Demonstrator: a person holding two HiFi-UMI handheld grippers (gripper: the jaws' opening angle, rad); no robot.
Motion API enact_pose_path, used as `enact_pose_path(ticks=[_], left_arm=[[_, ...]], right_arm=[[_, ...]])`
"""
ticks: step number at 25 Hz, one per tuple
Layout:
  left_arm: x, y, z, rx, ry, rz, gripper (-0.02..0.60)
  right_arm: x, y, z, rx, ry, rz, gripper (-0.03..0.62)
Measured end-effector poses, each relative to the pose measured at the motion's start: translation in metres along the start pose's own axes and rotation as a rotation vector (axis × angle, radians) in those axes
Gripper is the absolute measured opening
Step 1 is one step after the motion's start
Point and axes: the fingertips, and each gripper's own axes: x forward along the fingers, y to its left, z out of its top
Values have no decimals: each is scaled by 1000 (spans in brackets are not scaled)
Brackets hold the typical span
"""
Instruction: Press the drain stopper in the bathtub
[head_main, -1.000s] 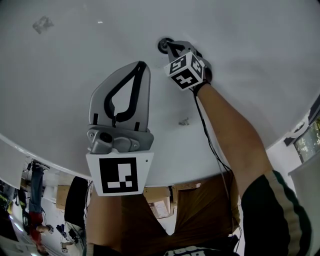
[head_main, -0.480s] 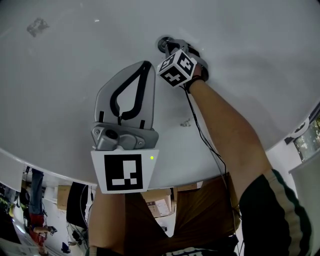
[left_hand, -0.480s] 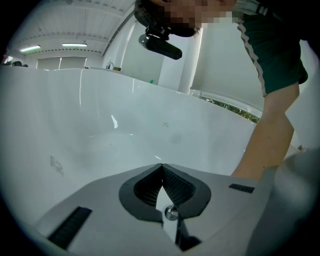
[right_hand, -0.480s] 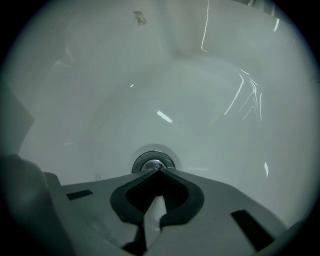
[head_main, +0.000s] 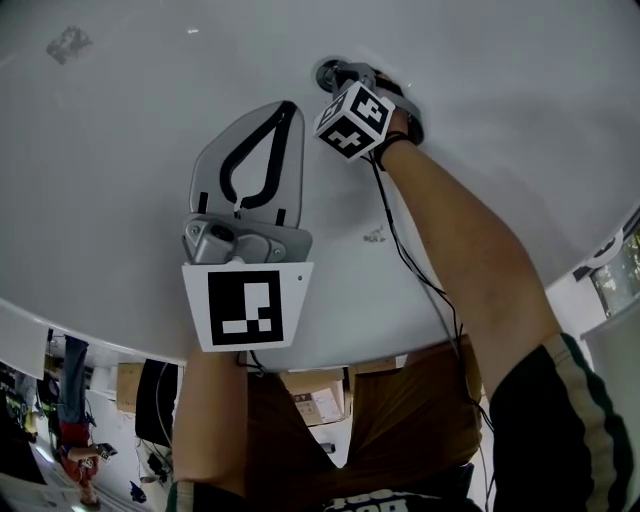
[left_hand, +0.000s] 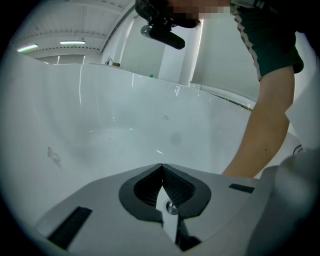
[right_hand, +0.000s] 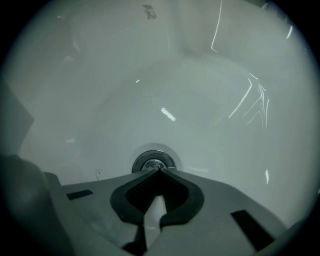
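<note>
In glossy white bathtub (right_hand: 200, 75), round chrome drain stopper (right_hand: 153, 162), right gripper (right_hand: 159, 170), jaws together

Long strip ceiling lights (left_hand: 72, 43) glow in the upper left of the left gripper view, set in a white ribbed ceiling (left_hand: 95, 20). Pale walls and a white square pillar (left_hand: 175, 65) stand at upper centre. In the head view, a brown cardboard box (head_main: 318, 405) shows at bottom centre. A dark hanging garment (head_main: 158, 400) is at lower left, and a window with green foliage (head_main: 622, 272) at the right edge.
</note>
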Motion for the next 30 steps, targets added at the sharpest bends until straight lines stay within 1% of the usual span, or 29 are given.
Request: enact_pose_path(ticks=[4, 7, 10, 13, 16, 19, 25, 30], left_arm=[[1, -2, -3, 14, 11, -16, 9], [3, -4, -3, 1, 8, -25, 9], [5, -8, -6, 8, 20, -44, 9], [6, -4, -13, -10, 46, -33, 9], [8, -7, -14, -7, 53, -42, 9], [9, -10, -16, -1, 58, -58, 9], [9, -13, -18, -15, 65, -74, 9], [10, -20, -19, -15, 75, -81, 9]], right_arm=[[0, 2, 0, 51, -9, 3, 8], [-2, -1, 1, 98, 1, 21, 9], [-10, -2, 1, 113, -13, 25, 9], [-15, -1, 3, 146, -58, 5, 9], [-15, -3, 2, 182, -79, -30, 9], [-16, -4, 2, 201, -76, -49, 9], [-16, -3, 2, 231, -86, -21, 9], [-18, -3, -1, 225, -99, -24, 9]])
